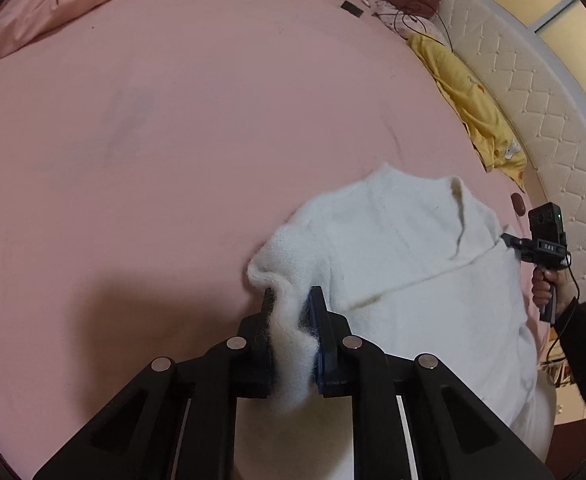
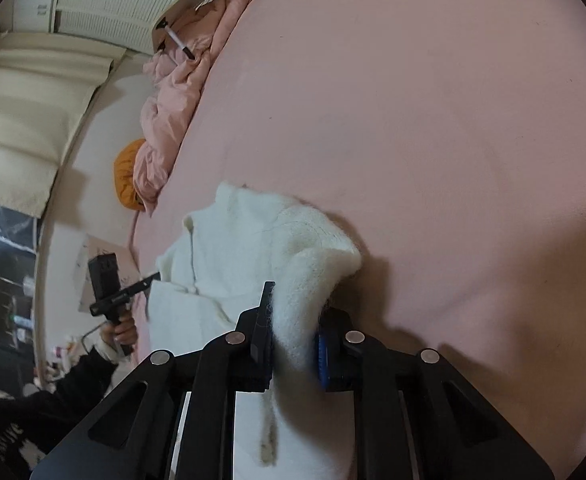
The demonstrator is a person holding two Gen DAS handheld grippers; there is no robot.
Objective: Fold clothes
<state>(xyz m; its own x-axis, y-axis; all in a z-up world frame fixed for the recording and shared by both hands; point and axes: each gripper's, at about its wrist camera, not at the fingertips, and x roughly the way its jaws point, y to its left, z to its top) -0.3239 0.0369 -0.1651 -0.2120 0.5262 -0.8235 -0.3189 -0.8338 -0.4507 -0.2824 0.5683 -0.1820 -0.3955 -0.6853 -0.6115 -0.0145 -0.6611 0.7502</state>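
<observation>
White sweater [image 1: 405, 256] lies on pink bed [image 1: 173, 140], near its edge. Left wrist view: left gripper [image 1: 293, 336] fingers pinch a fuzzy corner; right gripper [image 1: 511, 242] at the far side. Right wrist view: right gripper fingers clamp another edge. Judging by this, fold barely begun, most remains. No legible writing.

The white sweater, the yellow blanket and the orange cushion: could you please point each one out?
white sweater [image 1: 405, 256]: left wrist view, on its flat front panel.
yellow blanket [image 1: 469, 96]: left wrist view, mid-fabric.
orange cushion [image 2: 126, 176]: right wrist view, its exposed side.
</observation>
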